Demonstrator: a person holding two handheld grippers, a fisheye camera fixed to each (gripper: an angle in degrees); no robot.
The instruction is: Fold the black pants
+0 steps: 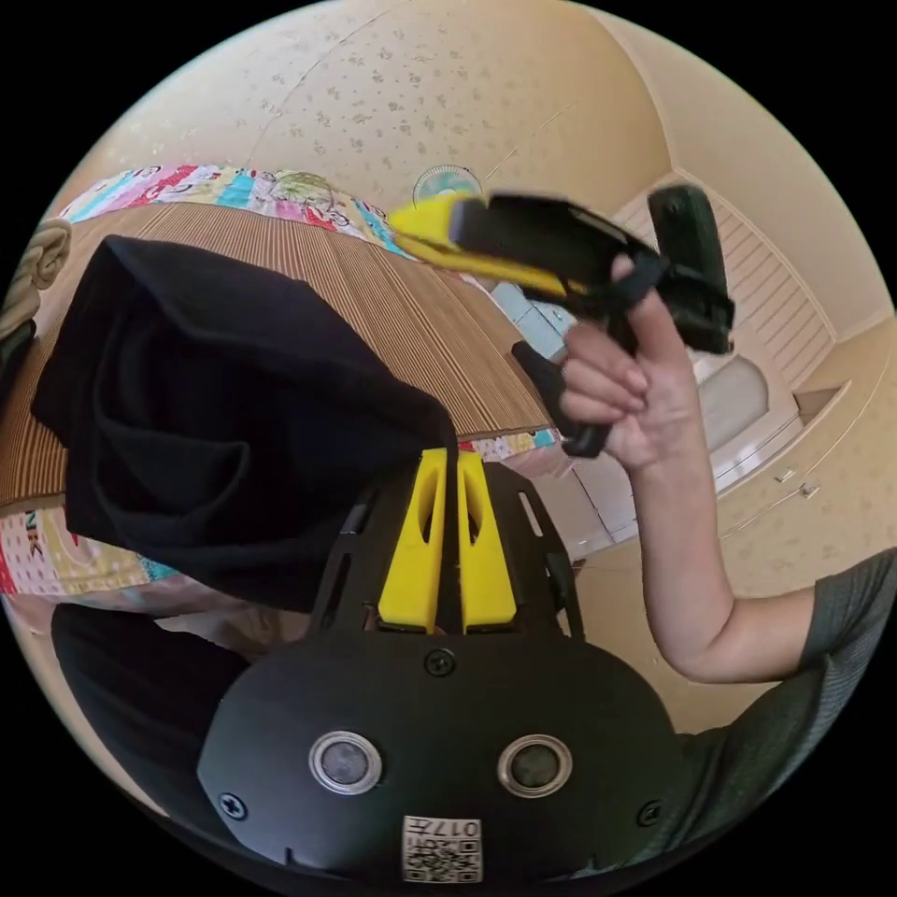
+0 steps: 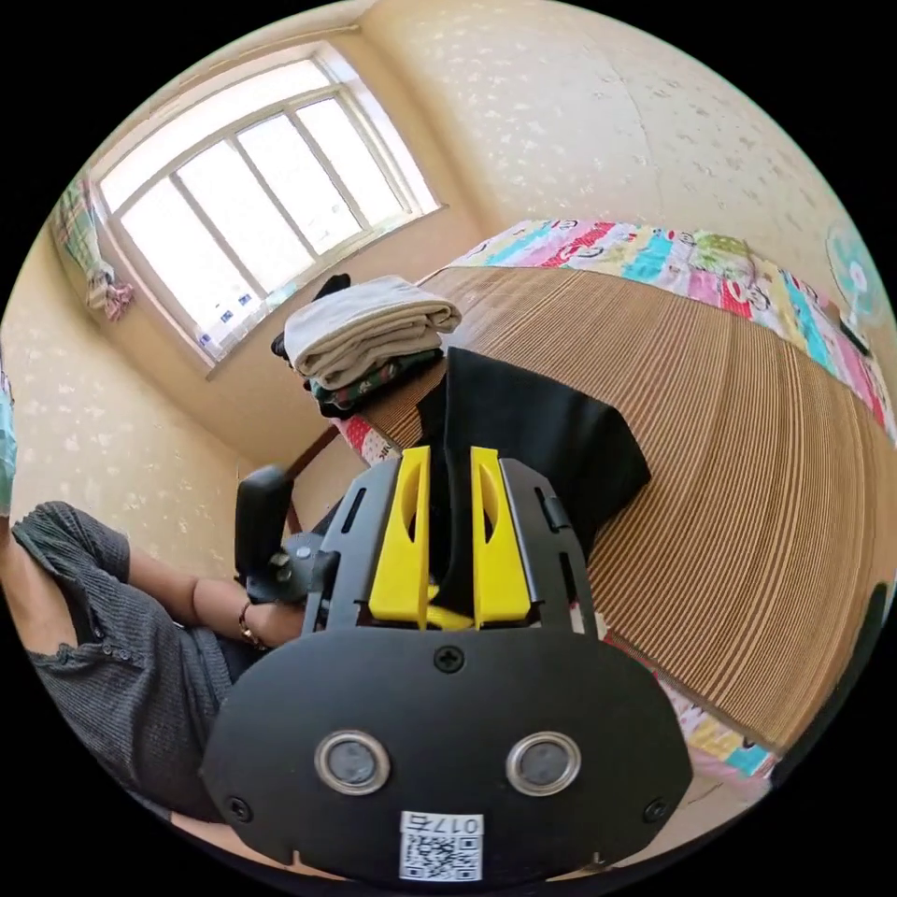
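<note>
Both tools clench fabric, the left tool (image 1: 447,458) and right tool (image 2: 448,458) lifting the black pants (image 1: 224,411) over the bed's striped mat (image 2: 747,467), seemingly part-folded, with laying down left.

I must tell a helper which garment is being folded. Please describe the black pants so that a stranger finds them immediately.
Find the bed's brown striped mat. The black pants hang over its near edge, close to a stack of folded clothes. They alone are plain black and unfolded.
</note>
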